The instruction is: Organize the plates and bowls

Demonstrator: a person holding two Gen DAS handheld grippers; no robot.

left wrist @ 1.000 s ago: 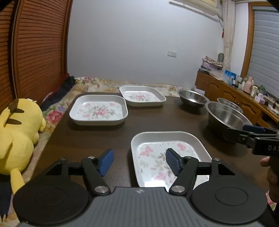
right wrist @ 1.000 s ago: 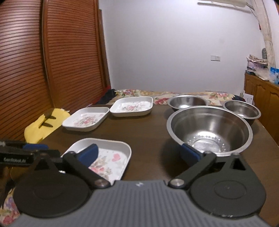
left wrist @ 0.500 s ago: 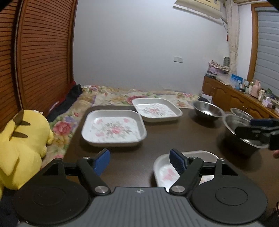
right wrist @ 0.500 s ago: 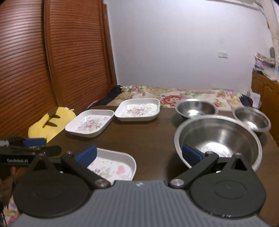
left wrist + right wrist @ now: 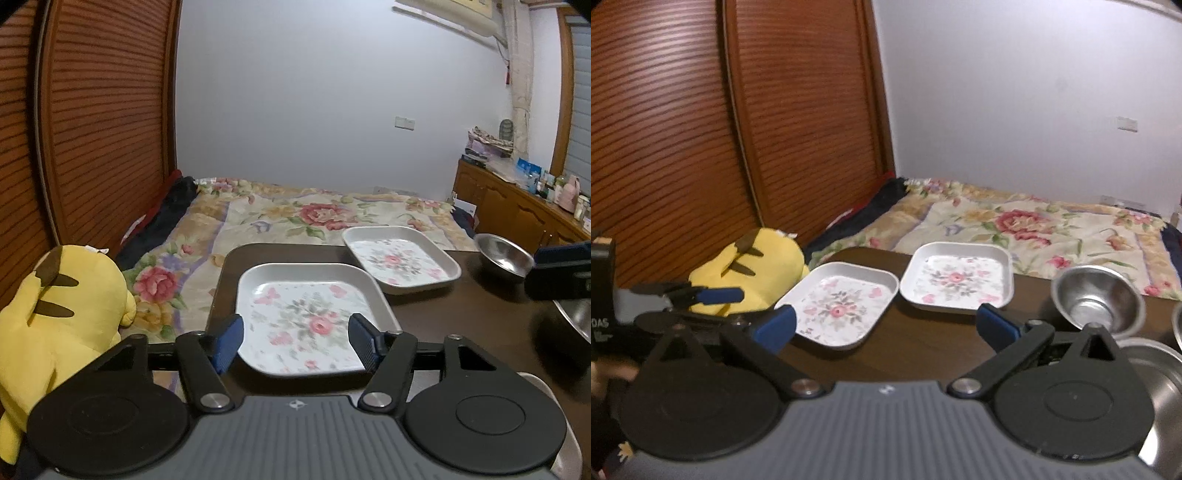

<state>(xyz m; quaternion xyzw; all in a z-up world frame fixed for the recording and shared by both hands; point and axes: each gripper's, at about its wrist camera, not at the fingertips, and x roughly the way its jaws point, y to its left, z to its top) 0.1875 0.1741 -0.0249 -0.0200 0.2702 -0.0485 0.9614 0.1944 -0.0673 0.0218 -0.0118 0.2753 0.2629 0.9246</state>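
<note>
Left gripper (image 5: 295,341) has advanced; floral plate (image 5: 306,317) lies between its closing jaws.

The left gripper (image 5: 295,341) pointed somewhat downward, its jaws closing with nothing pressed between the blue pads (image 5: 228,343); the right gripper (image 5: 886,326) pointed downward too, its jaws wide apart and empty.

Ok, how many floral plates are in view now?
3. Left plate at the table's left edge; far plate just beyond it, rightward; nearest plate mostly hidden, only its rim showing.
</note>
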